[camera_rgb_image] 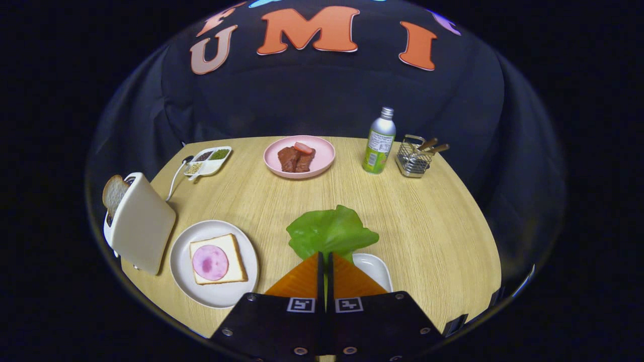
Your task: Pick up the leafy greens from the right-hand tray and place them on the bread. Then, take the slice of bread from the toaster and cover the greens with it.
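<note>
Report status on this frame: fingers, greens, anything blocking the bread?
Gripper fingers shut on the leafy greens, above the right-hand tray. Bread with ham on white plate, uncovered. Path clear.

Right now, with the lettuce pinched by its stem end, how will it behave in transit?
Probably floppy: the lettuce leaf fans out wide beyond the gripper, held only by its narrow end. It looks thin and light, so likely to sway. It may drape unevenly on the ham bread.

— Bright enough on the surface [427, 226]?
— Yes, even light from above, soft short shadows, no harsh glare. The wall behind stays dim.
— Sharp?
— Mostly crisp; the fisheye bends the surface's edges, and the toaster [138, 223] looks stretched.
</note>
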A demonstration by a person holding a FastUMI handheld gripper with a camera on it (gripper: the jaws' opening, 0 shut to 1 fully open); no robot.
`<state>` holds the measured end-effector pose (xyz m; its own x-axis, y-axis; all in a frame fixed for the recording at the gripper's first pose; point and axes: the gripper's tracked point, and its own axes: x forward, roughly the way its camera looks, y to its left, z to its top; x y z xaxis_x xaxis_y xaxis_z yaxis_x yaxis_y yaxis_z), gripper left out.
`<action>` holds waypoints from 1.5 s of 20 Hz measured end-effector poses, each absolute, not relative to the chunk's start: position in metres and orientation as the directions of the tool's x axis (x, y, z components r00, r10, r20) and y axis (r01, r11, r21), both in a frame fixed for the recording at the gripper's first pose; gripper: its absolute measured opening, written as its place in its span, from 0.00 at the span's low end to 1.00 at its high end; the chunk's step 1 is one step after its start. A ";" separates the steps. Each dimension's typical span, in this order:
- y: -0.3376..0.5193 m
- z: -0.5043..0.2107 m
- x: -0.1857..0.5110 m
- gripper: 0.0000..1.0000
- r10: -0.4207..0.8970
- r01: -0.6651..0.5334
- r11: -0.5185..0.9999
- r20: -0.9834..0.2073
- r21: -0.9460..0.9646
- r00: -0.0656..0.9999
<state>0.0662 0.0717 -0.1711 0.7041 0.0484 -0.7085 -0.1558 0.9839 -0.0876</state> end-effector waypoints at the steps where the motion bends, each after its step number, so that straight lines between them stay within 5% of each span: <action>1: 0.084 -0.167 0.065 0.00 0.063 -0.171 0.982 -0.704 -0.084 0.707; 16: 0.238 -0.169 0.037 0.00 0.270 -0.364 0.931 -0.712 0.022 0.649; 30: 0.264 -0.231 0.035 0.01 0.287 -0.364 0.929 -0.752 0.068 0.593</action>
<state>0.0354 0.2636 -0.2307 0.5931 0.2875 -0.7521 -0.3638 0.9290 0.0682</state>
